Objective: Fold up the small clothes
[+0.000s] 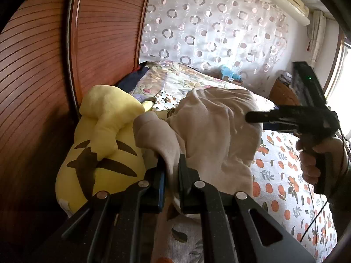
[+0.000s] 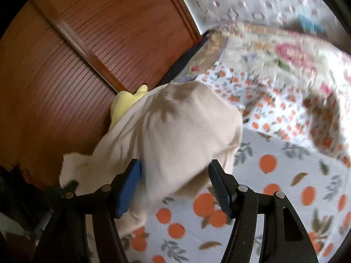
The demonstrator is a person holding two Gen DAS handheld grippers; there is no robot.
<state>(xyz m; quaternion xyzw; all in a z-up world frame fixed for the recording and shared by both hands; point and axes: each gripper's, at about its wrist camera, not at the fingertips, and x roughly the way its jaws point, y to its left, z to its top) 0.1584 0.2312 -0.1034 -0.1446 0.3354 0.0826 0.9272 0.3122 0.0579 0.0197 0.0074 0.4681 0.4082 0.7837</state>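
overhead, left hand-held gripper [image 1: 172, 171] pinching beige garment [image 1: 210, 127] (lifted off bed [image 1: 283, 175]); right hand-held gripper [image 2: 175, 182] spread, empty

The left tool [image 1: 171, 171] is clamped tight, angled downward. The right tool [image 2: 174, 184] has its jaws spread wide; a hand [image 1: 316, 160] grips its handle.
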